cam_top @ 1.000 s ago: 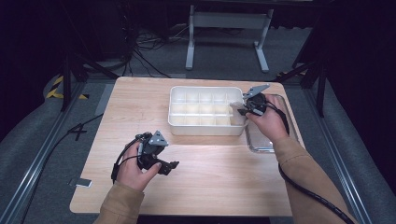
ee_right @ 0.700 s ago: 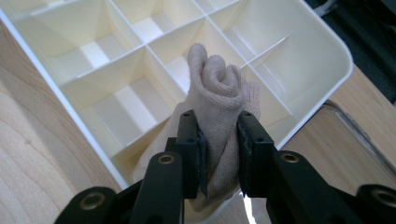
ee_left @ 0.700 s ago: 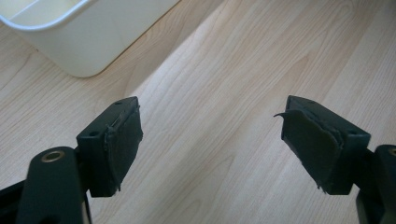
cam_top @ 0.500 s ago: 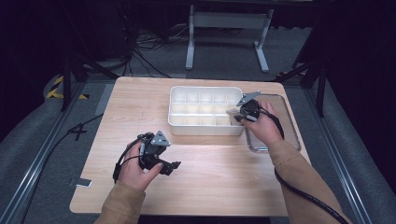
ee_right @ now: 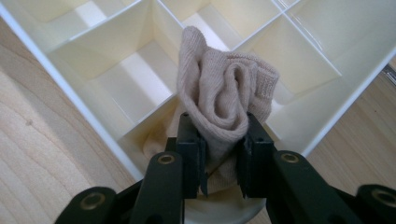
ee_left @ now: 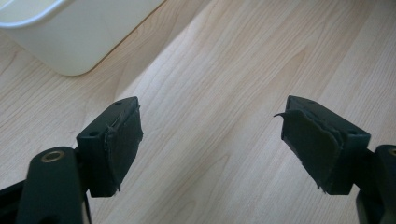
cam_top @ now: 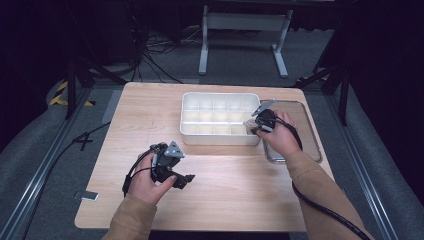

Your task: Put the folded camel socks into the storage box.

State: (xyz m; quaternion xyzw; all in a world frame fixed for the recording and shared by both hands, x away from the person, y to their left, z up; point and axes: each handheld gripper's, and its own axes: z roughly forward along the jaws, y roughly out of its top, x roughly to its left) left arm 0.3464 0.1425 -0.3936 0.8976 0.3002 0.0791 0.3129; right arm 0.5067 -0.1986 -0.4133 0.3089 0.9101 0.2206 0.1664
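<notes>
Our right gripper (ee_right: 219, 154) is pinching a beige sock (ee_right: 224, 93) over the white tray (cam_top: 190, 131); our left gripper (ee_left: 210, 144) is gaping wide, empty, above the table (ee_left: 224, 70).

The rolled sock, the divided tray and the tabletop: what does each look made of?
Sock: beige knit fabric, likely cotton blend; ribbed weave and soft folds show.
Divided tray: cream-white plastic, apparently; smooth, slightly glossy thin walls with rounded corners.
Tabletop: light wood or wood-look laminate; matte, with visible grain lines.
</notes>
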